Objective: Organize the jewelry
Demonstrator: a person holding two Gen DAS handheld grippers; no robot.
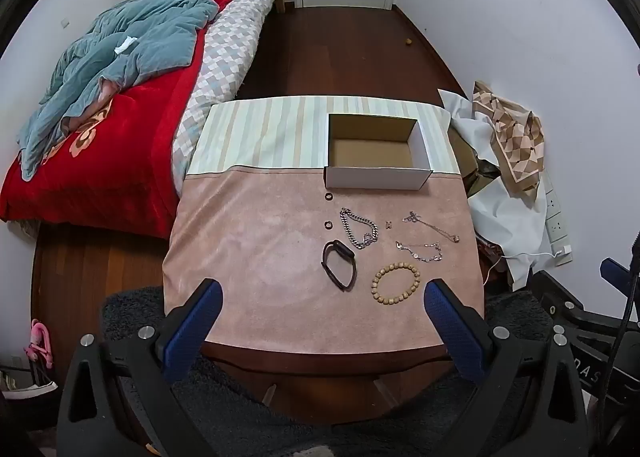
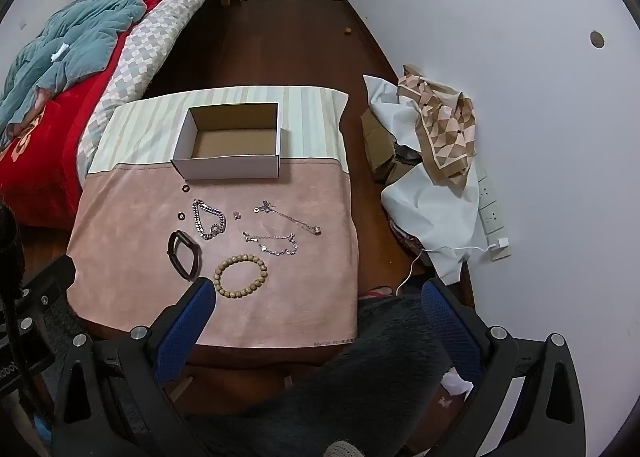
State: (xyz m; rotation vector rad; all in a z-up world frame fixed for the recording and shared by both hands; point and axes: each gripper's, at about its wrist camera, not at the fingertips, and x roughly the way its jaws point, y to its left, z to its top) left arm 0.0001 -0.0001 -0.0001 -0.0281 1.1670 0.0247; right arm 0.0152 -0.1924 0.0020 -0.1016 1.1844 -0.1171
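Jewelry lies spread on the pink cloth (image 1: pixel 260 257) of the small table, just in front of an empty cardboard box (image 1: pixel 376 177) that looks like its destination; nothing is in the box yet. All of it should be light. The wooden bead bracelet (image 1: pixel 396 283), nearest the table's front edge, is a stiff ring of round beads that could roll between pads, so pinching across one side of the loop seems safest. The dark wristband (image 1: pixel 339 263) is springy and thick, easy to grip at its band. The heavy silver chain (image 1: pixel 359 228) and the two fine chains (image 1: pixel 424 237) to its right are limp and slippery, likely to dangle and snag, best taken at a bunched part. Two small dark rings (image 1: pixel 328 211) sit left of the silver chain, flat and hard to pinch. The left gripper (image 1: pixel 322 297) and right gripper (image 2: pixel 318 295) both hover spread wide, empty, above the table's near edge
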